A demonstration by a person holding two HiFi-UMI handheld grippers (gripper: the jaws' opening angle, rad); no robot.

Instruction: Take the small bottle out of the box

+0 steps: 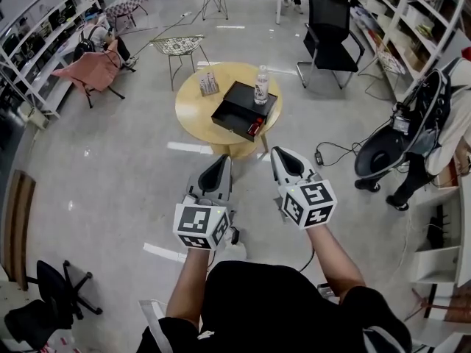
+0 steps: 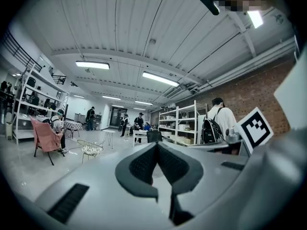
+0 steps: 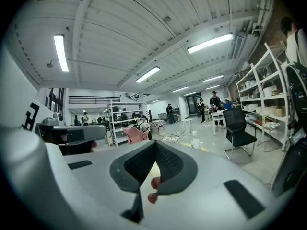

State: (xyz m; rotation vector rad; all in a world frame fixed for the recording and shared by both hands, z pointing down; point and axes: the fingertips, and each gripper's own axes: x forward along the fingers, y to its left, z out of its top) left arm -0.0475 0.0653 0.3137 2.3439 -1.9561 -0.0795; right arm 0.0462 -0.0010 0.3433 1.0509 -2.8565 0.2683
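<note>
A round wooden table [image 1: 193, 112] stands ahead of me with a black box [image 1: 237, 98] on it, its lower tray slid out toward me. A small red item [image 1: 255, 128] lies in that tray; I cannot tell if it is a bottle. On the box top stands a clear bottle [image 1: 261, 84] with a white label, which also appears as the bottle [image 3: 195, 142] in the right gripper view. My left gripper [image 1: 221, 164] [image 2: 157, 145] and right gripper [image 1: 280, 157] [image 3: 155, 144] are both shut and empty, held side by side over the floor, well short of the table.
A small holder [image 1: 209, 84] sits on the table's left. A wire chair [image 1: 178, 46] and a black office chair [image 1: 329, 28] stand behind the table. A person [image 1: 441, 116] stands at the right by shelves. Cables [image 1: 335, 149] trail over the floor.
</note>
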